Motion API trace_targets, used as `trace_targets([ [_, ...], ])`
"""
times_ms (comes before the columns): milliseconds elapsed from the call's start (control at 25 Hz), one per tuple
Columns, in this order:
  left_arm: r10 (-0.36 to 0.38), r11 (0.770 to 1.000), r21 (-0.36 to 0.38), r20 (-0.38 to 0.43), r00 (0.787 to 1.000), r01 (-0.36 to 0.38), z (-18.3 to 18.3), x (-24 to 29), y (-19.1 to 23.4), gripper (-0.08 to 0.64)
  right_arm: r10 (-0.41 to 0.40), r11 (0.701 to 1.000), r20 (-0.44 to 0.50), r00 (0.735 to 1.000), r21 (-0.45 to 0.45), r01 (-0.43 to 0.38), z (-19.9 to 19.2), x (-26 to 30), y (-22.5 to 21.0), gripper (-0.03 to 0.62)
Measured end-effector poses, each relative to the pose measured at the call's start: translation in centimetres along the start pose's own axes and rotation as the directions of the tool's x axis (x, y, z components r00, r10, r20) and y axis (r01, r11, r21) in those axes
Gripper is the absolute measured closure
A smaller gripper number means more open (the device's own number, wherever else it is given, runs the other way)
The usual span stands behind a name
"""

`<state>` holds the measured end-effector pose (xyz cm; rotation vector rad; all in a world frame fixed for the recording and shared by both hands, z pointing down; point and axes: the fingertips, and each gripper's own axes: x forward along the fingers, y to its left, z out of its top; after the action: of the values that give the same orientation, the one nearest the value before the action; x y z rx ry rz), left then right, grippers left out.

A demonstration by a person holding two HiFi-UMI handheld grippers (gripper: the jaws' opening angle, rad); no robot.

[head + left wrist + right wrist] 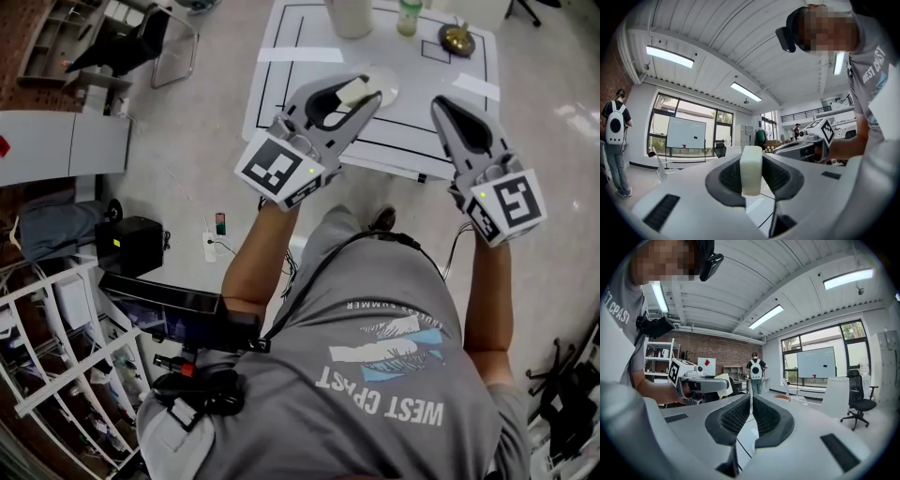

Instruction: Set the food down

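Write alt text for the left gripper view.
The left tool clamps an upright, pale block of food between its jaws. Beyond it, a hand holds the right tool in a bright room with a whiteboard and windows.

White desk (309,28) marked with black lines, carrying a white cylinder (349,17), a pale green bottle (409,17) and a small brass object (457,38) at its far edge. A black box (131,246) sits on the floor (187,141). A person (617,161) with a white backpack (615,125) stands near a whiteboard (686,133).
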<state>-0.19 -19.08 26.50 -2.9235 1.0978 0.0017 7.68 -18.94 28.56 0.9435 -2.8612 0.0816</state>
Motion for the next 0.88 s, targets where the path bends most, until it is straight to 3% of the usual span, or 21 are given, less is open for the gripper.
trace_targets([
  [200, -0.006, 1.0, -0.019, -0.024, 1.0, 0.006, -1.3, 0.7, 2.1, 0.459, -0.008, 1.0, -0.023, 1.0, 0.024, 0.008, -1.0, 1.9, -1.0, 0.581],
  [880, -0.128, 0.991, -0.058, -0.089, 0.988, 0.123, -6.3, 4.5, 10.0, 0.459, -0.148, 0.986, -0.104, 0.984, 0.06, 0.155, -2.7, 9.1, -4.4, 0.581],
])
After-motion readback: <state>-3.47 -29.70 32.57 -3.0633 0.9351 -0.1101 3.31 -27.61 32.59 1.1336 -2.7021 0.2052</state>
